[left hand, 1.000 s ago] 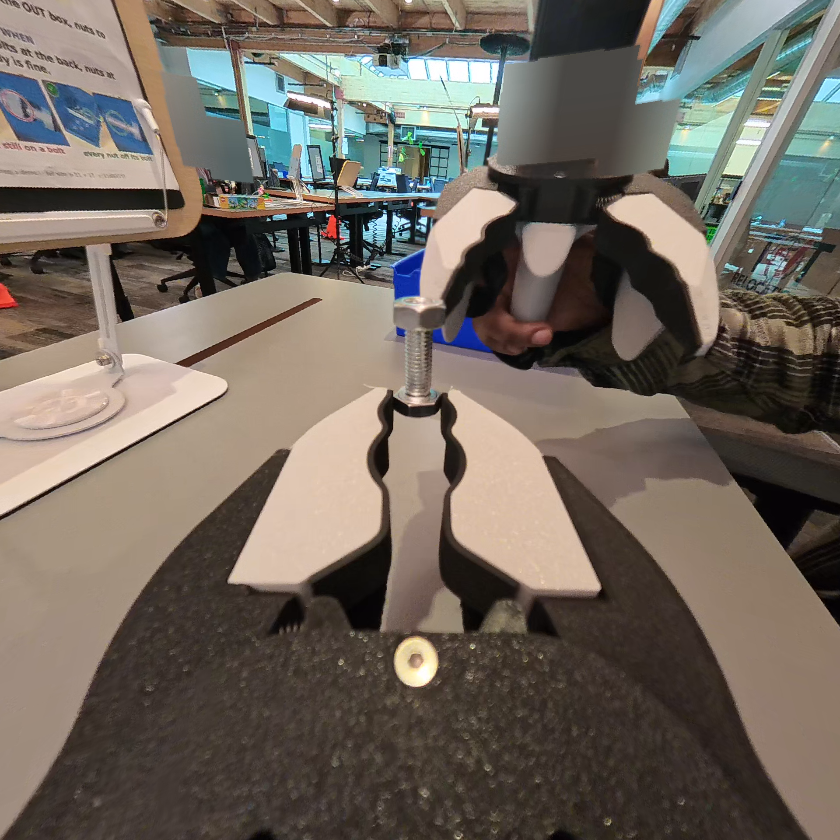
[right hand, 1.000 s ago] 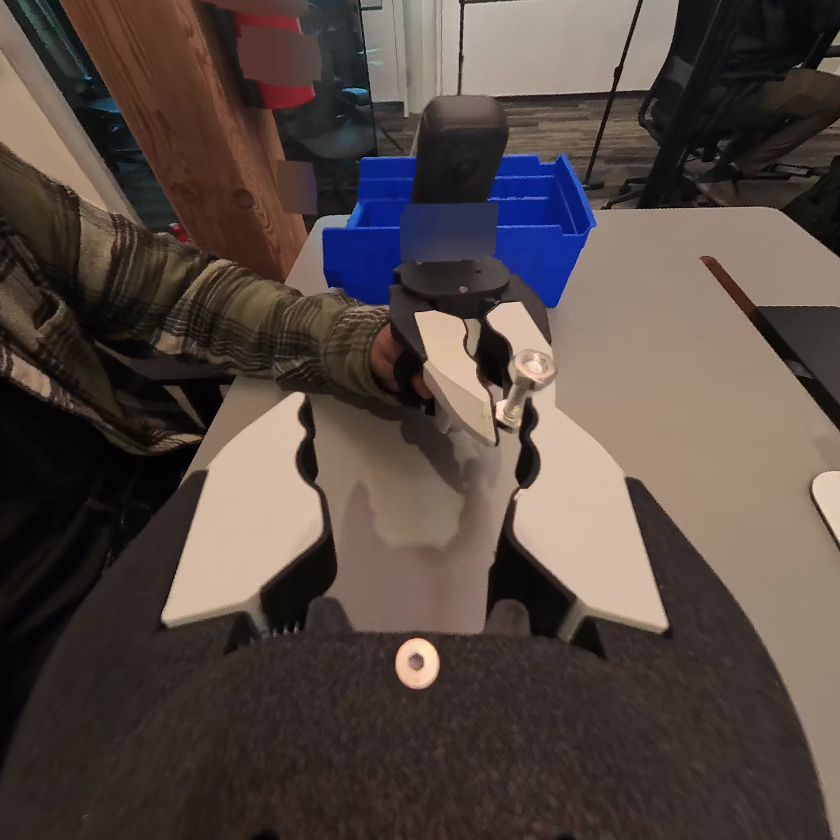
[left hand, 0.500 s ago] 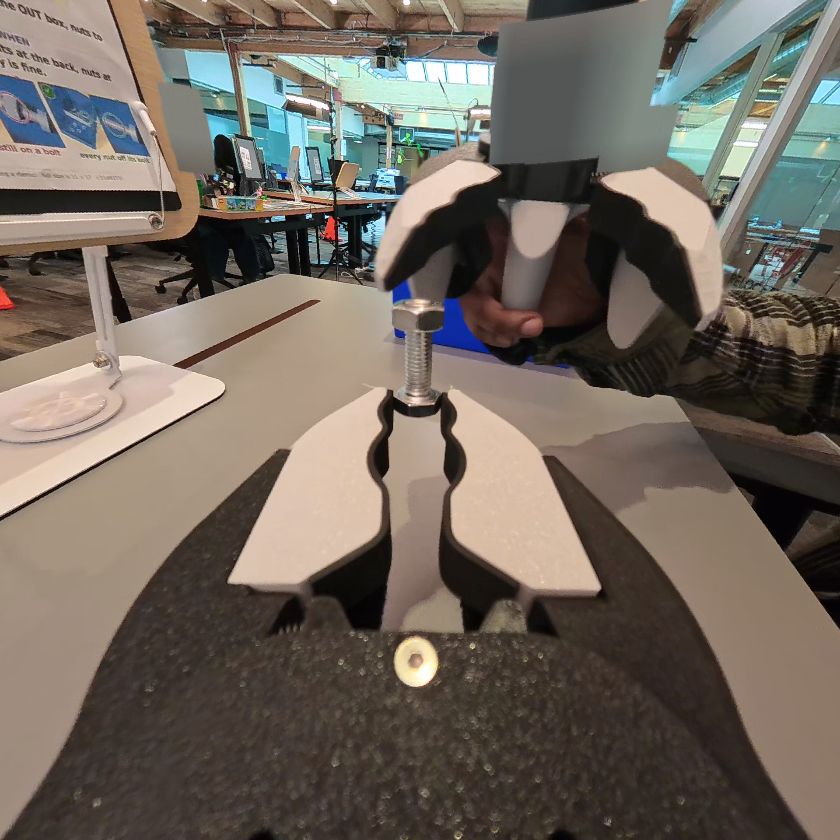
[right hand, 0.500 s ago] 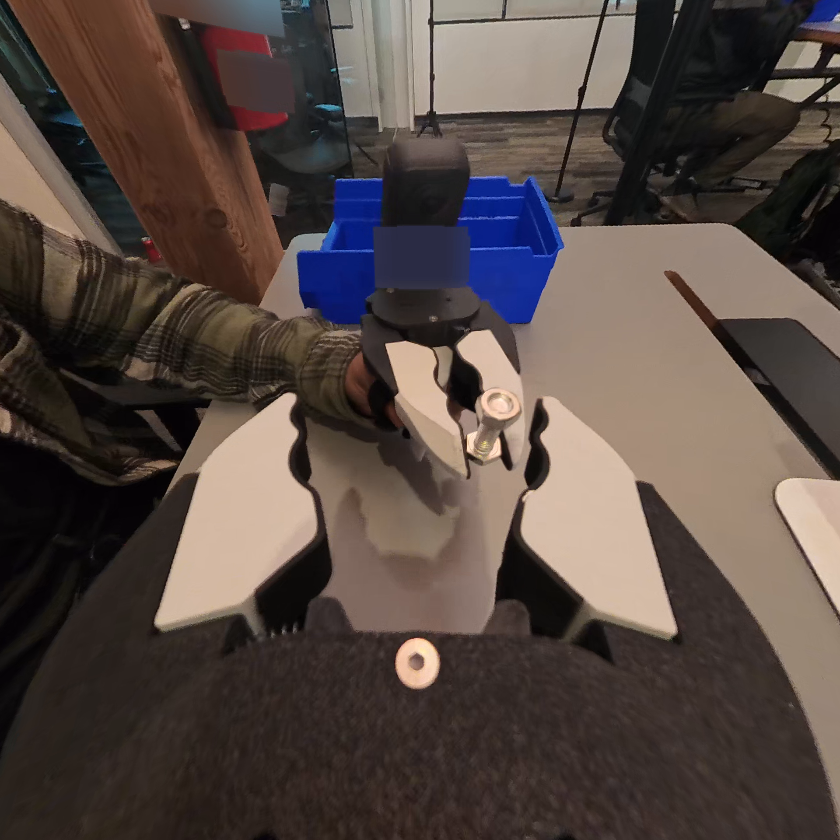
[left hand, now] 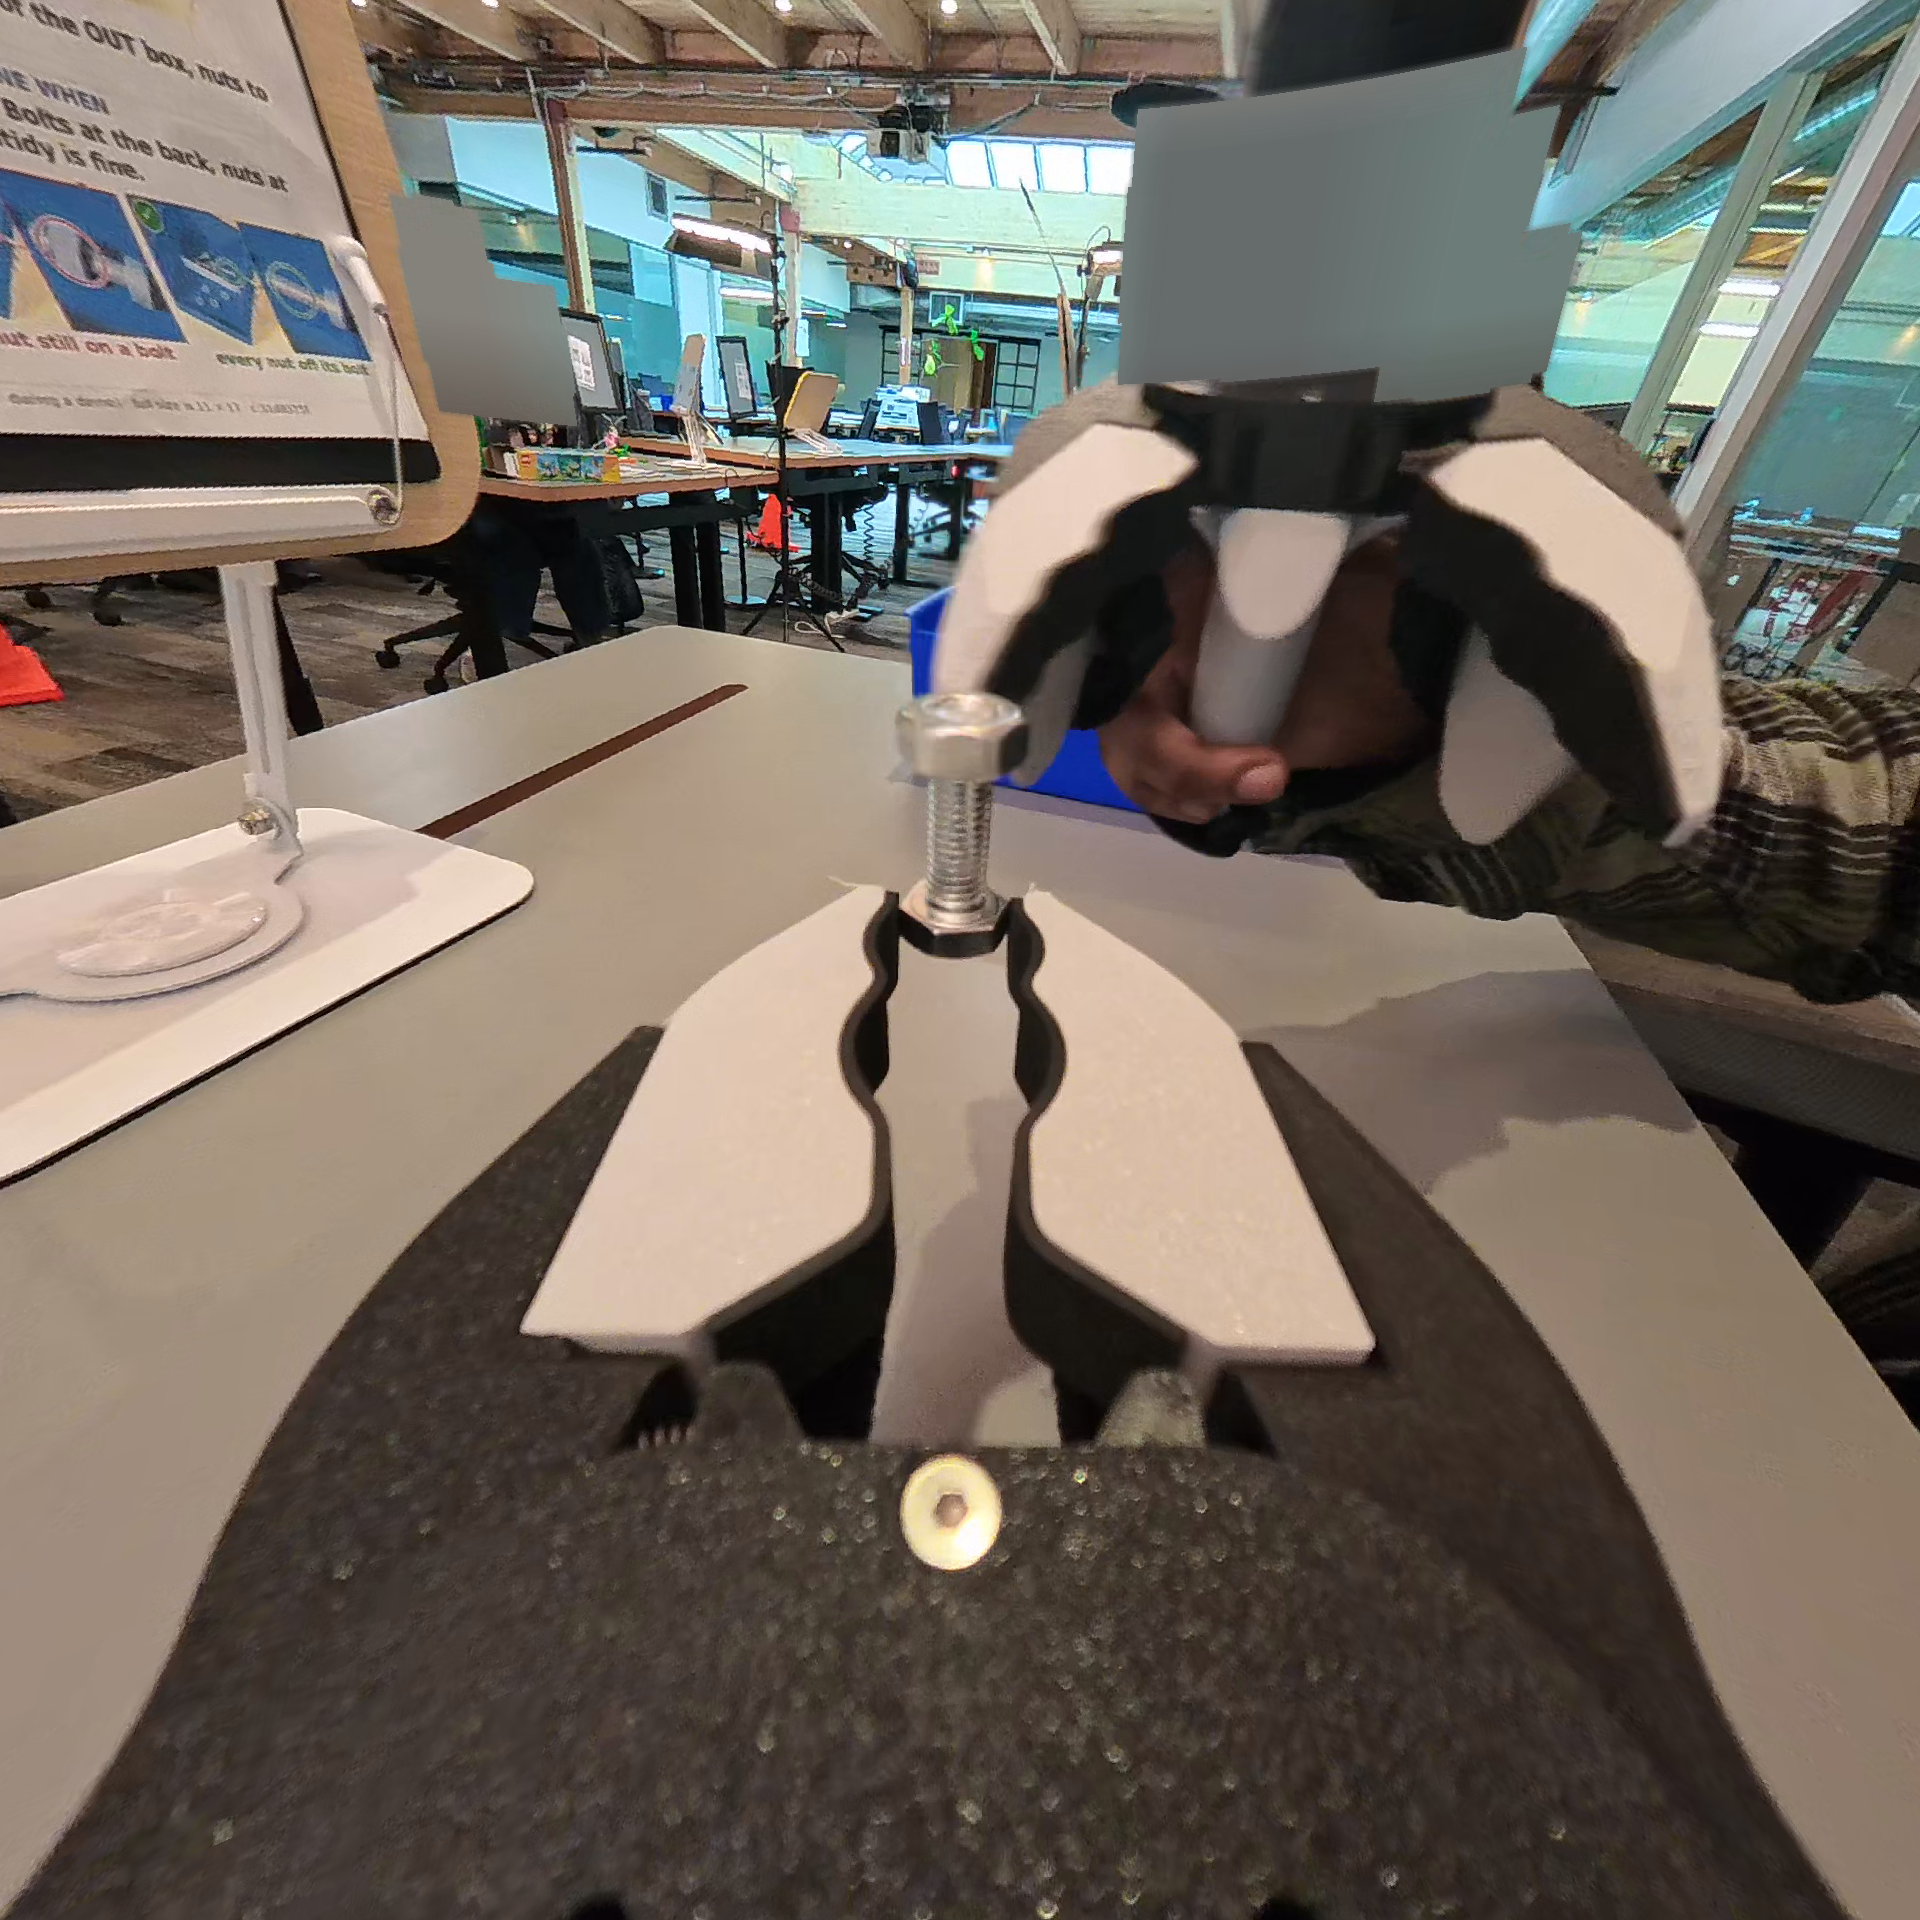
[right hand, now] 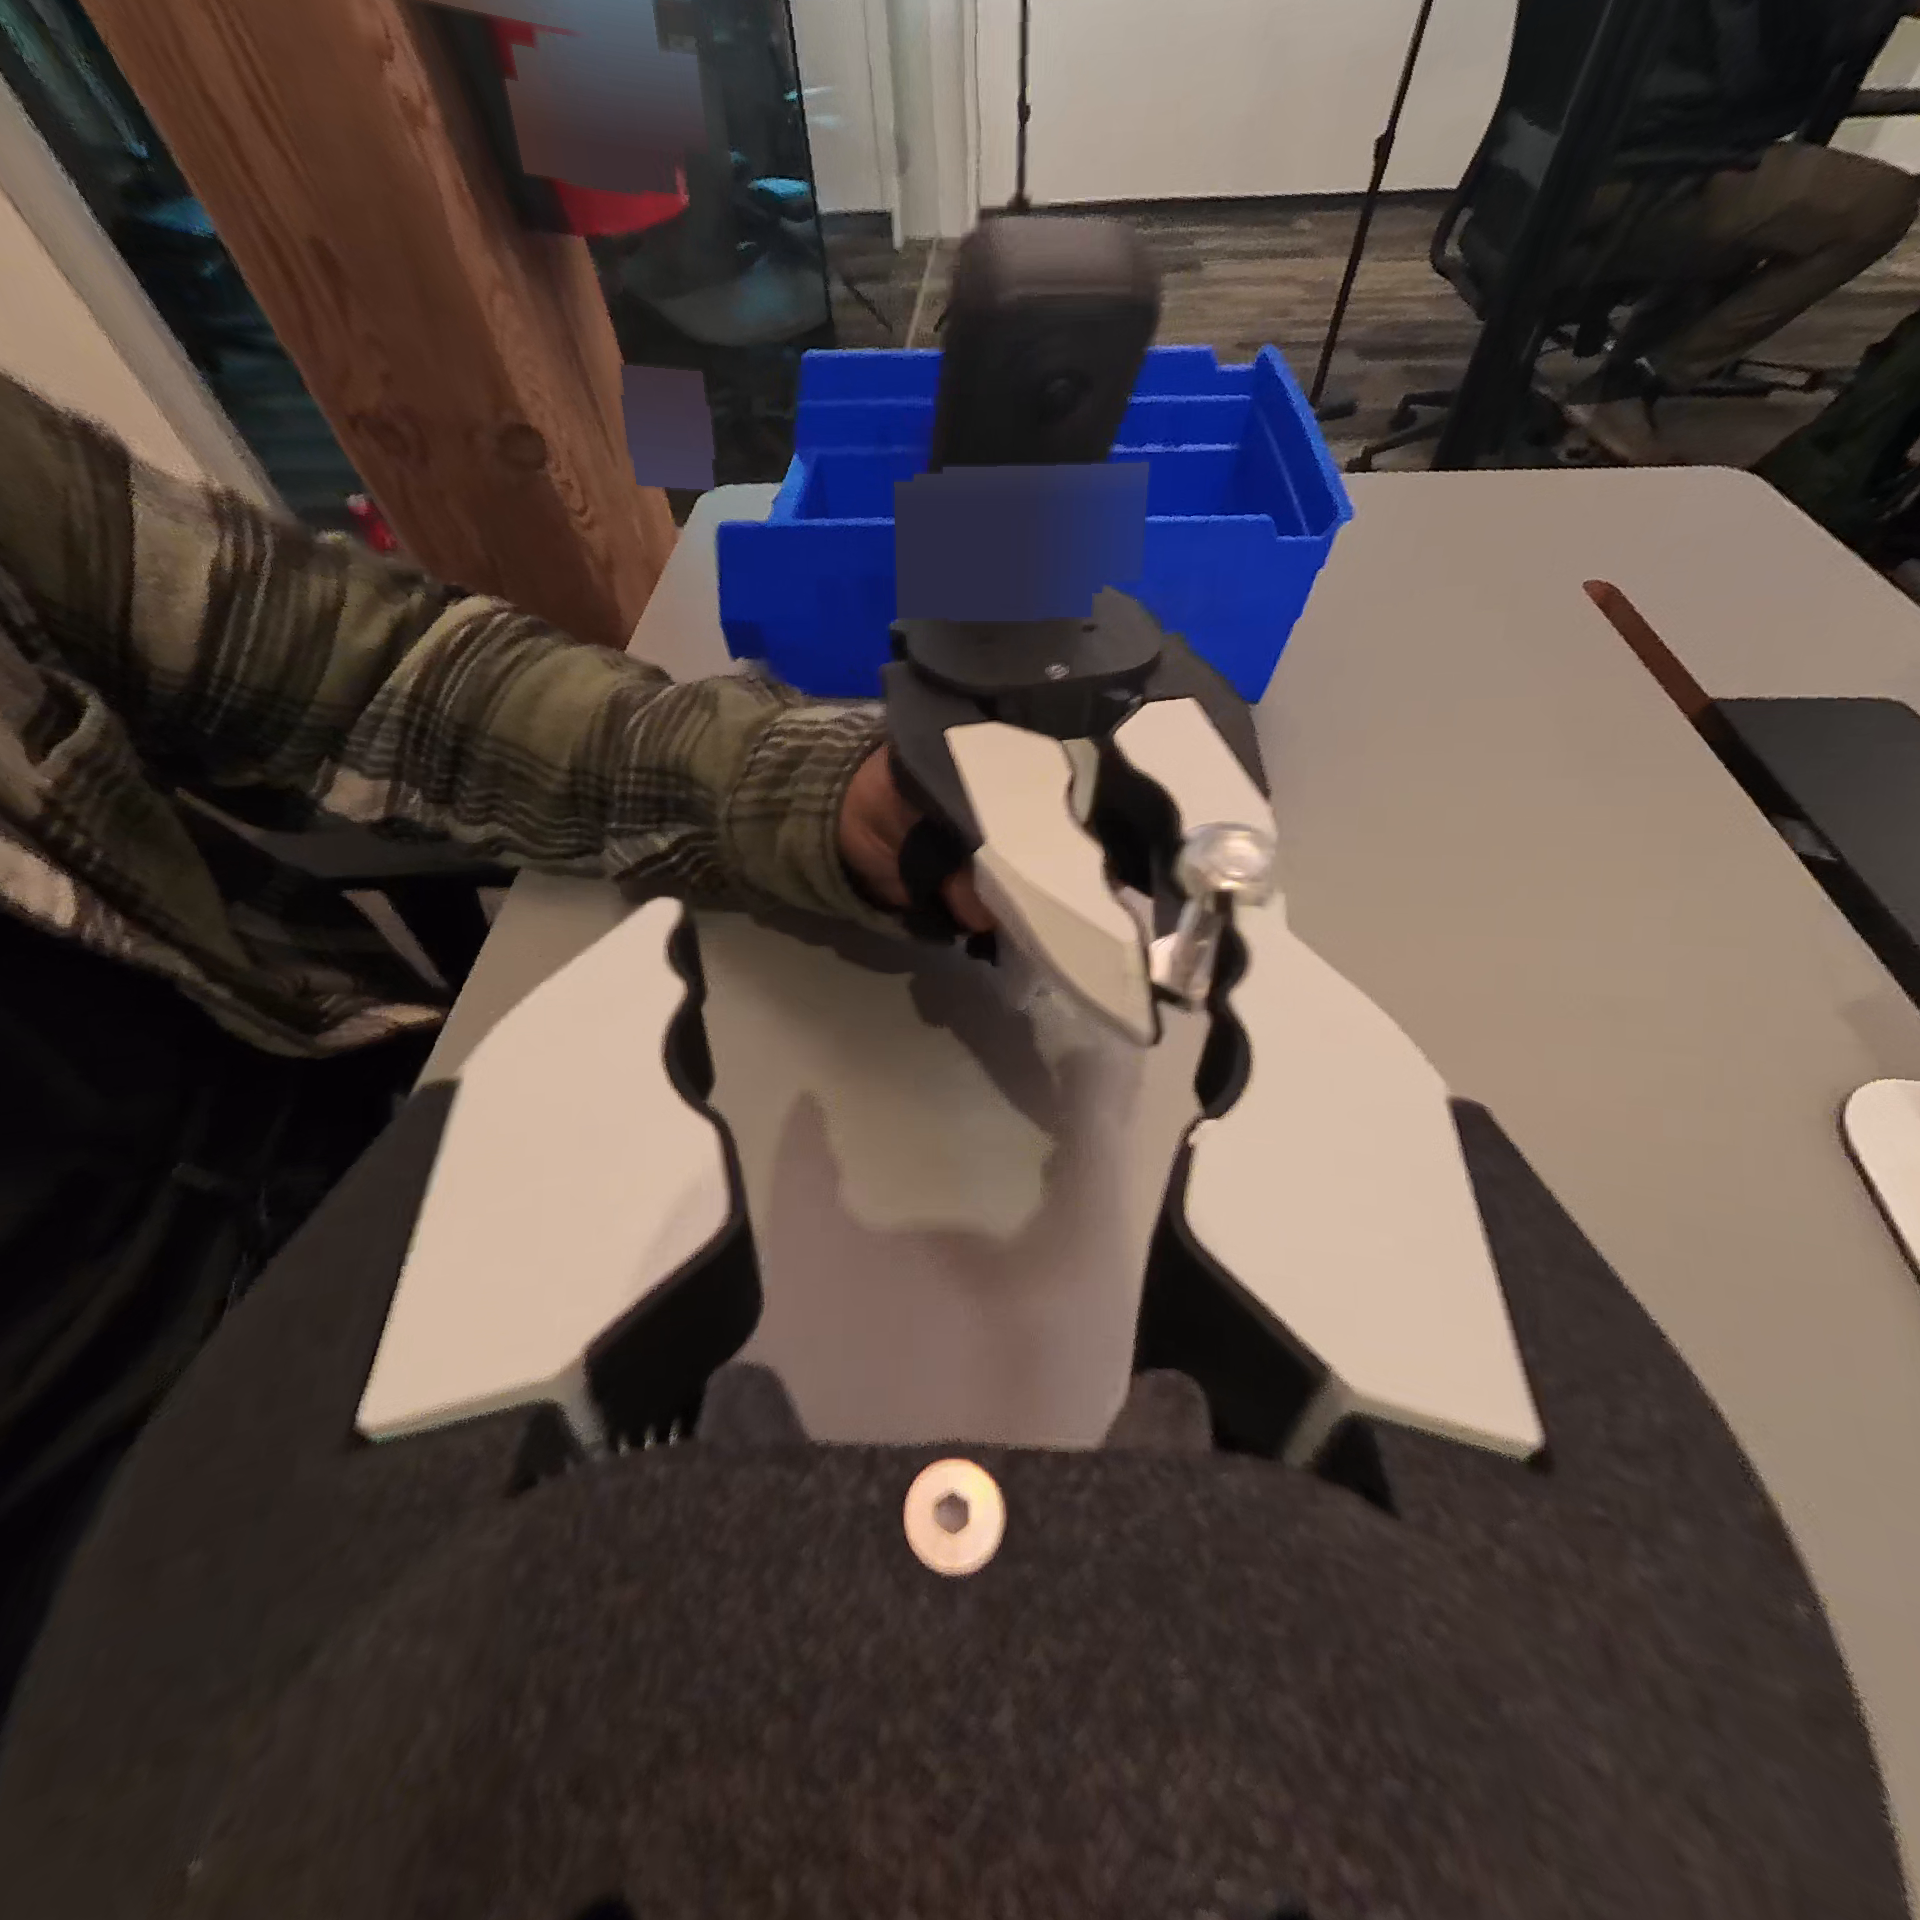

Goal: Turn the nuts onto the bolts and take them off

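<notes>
The left gripper point(left hand: 951, 925) pinches one small shiny metal nut point(left hand: 952, 923) between its two white fingertips, nearly closed around it. One silver metal bolt with a six-sided head point(left hand: 958, 805) stands up out of that nut, head on top, at about 12 o'clock from the tips in the left wrist view. I think the nut is held tight so it cannot spin while the bolt gets turned.

The right gripper point(left hand: 1262, 769) sits at about 1 o'clock from the bolt, with its two white fingers spread wide and nothing in them. One fingertip point(left hand: 1039, 717) is just beside the bolt head. It looks ready to close on the head and twist.

In the right wrist view, the bolt leans a bit toward 1 o'clock.

I count one bolt, one nut, two grippers, and one blue plastic bin point(right hand: 1257, 540) at 12 o'clock on the grey table point(right hand: 1507, 831). One white stand with a paper sign point(left hand: 260, 831) sits at 9 o'clock in the left wrist view.
</notes>
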Tool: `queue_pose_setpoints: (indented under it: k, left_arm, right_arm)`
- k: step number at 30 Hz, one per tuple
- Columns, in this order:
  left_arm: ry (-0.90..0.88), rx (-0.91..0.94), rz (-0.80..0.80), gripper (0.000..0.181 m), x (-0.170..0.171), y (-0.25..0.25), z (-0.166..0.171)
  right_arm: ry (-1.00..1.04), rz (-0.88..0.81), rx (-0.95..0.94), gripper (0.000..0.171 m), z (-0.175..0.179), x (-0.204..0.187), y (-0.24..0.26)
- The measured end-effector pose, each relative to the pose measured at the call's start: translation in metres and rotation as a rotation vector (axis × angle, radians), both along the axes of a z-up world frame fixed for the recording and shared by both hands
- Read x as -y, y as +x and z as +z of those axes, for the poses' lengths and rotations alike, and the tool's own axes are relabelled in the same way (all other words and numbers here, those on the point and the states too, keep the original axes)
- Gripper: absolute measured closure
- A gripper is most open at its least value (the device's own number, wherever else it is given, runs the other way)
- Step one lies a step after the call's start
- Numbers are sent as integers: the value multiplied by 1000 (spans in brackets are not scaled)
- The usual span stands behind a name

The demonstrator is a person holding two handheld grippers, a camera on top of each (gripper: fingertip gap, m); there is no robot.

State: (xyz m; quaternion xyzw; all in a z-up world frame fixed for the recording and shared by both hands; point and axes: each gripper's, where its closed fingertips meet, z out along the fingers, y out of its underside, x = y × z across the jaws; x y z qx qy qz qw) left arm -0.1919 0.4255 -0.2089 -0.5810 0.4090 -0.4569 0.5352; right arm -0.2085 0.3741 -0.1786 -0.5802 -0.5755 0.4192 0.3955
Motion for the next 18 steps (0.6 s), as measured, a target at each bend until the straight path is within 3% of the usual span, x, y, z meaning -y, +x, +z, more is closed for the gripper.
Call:
queue_pose_setpoints:
  k: [1, 6, 10, 12, 18]
  left_arm:
    - [-3, 4, 4, 162, -1, -1, 1]
    - [-7, 9, -8, 162, 0, 0, 0]
    - [-3, 2, -1, 162, 0, 0, 0]
    - [-8, 12, 7, 162, -2, -3, 2]
    - [-6, 10, -7, 162, 1, 1, 1]
  right_arm:
    - [18, 9, -1, 85, 1, 4, 3]
    - [4, -63, -45, 76, 11, -17, 0]
    - [-8, -12, -9, 74, 1, -2, -4]
    - [28, -1, -10, 84, 4, 6, 1]
    - [-20, -51, -28, 75, 6, -15, -6]
